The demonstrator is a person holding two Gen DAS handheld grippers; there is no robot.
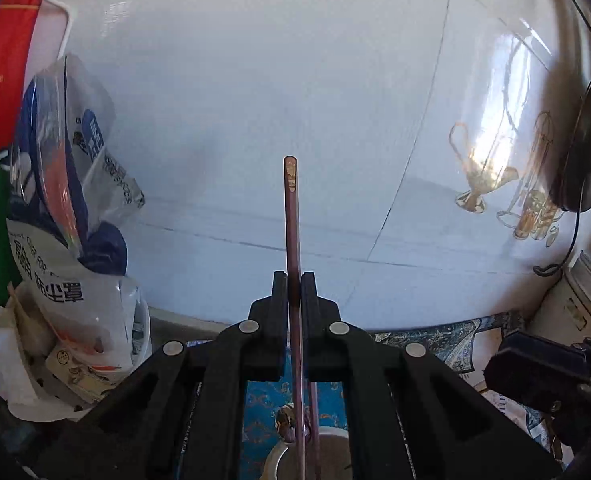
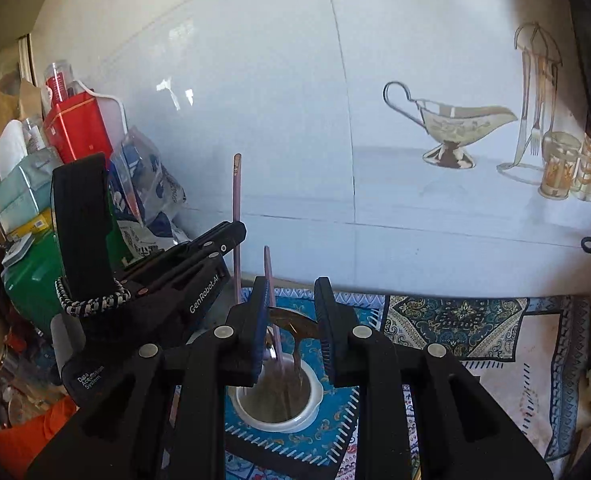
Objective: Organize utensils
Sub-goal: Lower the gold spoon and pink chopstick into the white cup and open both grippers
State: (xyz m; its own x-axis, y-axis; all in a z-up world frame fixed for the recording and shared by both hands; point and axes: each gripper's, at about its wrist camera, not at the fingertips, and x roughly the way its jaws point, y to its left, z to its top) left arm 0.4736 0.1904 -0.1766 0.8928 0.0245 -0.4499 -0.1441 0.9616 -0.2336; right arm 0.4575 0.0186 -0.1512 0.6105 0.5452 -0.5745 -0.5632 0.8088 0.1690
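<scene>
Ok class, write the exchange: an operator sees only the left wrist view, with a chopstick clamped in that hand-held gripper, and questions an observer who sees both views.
Operator: Past my chopstick, what is that pale rim at the bottom of my picture?
Observer: A white cup on a blue mat. Its whole round mouth shows in the right wrist view.
Operator: What stands in it?
Observer: A spoon, bowl up, beside a second chopstick.
Operator: Where is the right hand-held gripper?
Observer: Above the cup, with one finger on each side of the spoon.
</scene>
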